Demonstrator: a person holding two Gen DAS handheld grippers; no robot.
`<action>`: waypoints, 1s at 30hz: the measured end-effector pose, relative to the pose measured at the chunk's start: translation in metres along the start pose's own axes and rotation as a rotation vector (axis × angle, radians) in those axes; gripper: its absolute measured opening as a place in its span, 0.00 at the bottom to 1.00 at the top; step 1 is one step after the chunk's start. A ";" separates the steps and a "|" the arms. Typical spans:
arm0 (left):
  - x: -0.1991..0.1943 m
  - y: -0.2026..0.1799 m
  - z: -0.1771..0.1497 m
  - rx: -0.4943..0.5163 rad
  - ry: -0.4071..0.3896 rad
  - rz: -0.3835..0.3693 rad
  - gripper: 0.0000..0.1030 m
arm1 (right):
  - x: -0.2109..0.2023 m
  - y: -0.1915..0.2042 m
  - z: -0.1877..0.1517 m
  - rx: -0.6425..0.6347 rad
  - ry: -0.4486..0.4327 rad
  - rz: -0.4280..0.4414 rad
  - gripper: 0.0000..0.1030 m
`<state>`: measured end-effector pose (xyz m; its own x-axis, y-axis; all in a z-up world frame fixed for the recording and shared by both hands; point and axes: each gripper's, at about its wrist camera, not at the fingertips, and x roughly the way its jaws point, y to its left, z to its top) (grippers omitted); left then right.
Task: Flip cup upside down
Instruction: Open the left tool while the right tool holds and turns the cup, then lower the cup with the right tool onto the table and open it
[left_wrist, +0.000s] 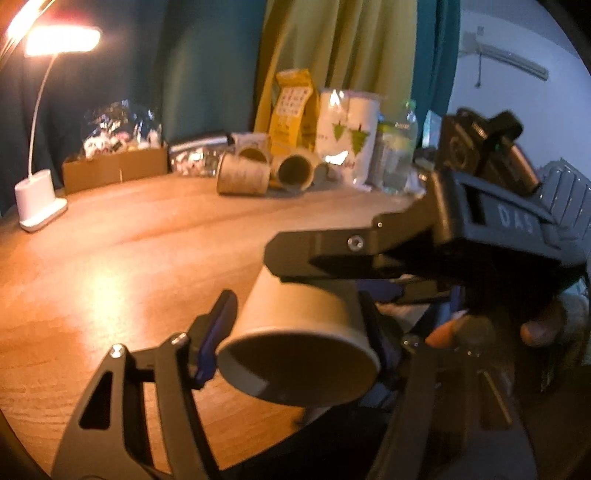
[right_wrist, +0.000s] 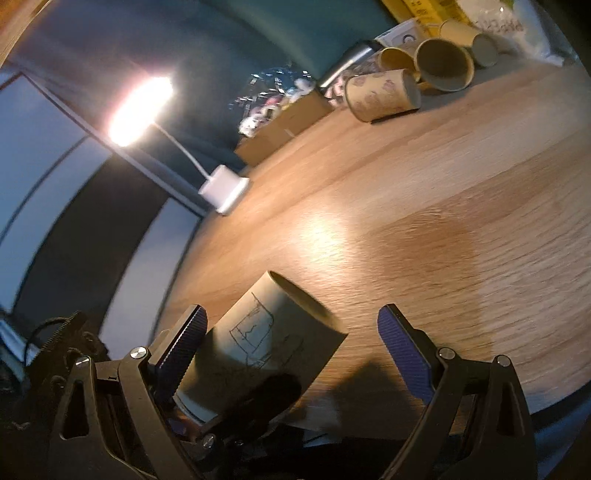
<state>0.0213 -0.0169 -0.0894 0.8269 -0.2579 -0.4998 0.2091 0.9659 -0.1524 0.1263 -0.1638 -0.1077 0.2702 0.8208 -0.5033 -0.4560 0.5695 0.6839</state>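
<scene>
A tan paper cup (left_wrist: 299, 332) is held tilted above the wooden table, its open mouth toward the left wrist camera. My left gripper (left_wrist: 295, 339) is shut on the cup near its rim, one blue pad (left_wrist: 216, 339) on each side. The right gripper's body (left_wrist: 461, 236) reaches in from the right, its fingers over the cup's base end. In the right wrist view the cup (right_wrist: 269, 332) shows a line drawing and lies between the wide-open fingers of my right gripper (right_wrist: 295, 350); the left pad (right_wrist: 184, 339) is beside it, the right pad (right_wrist: 402, 350) stands apart.
Several paper cups (left_wrist: 243, 173) lie on their sides at the table's back, by a yellow bag (left_wrist: 291, 107), a white bag (left_wrist: 347, 129) and a bottle (left_wrist: 397, 147). A lit white desk lamp (left_wrist: 37, 203) and a cardboard box (left_wrist: 114, 166) stand at the back left.
</scene>
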 end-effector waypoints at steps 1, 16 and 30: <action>-0.001 0.000 0.001 0.004 -0.010 -0.005 0.64 | 0.000 0.000 0.001 0.005 -0.001 0.020 0.91; -0.007 -0.002 0.004 0.021 -0.068 -0.003 0.70 | -0.009 -0.003 0.010 0.033 -0.017 0.154 0.69; 0.000 0.004 -0.001 -0.013 -0.030 0.017 0.79 | -0.011 0.000 0.023 -0.045 -0.081 -0.001 0.64</action>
<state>0.0220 -0.0129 -0.0911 0.8455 -0.2408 -0.4767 0.1884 0.9697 -0.1557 0.1426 -0.1717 -0.0907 0.3377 0.8219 -0.4587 -0.4927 0.5696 0.6579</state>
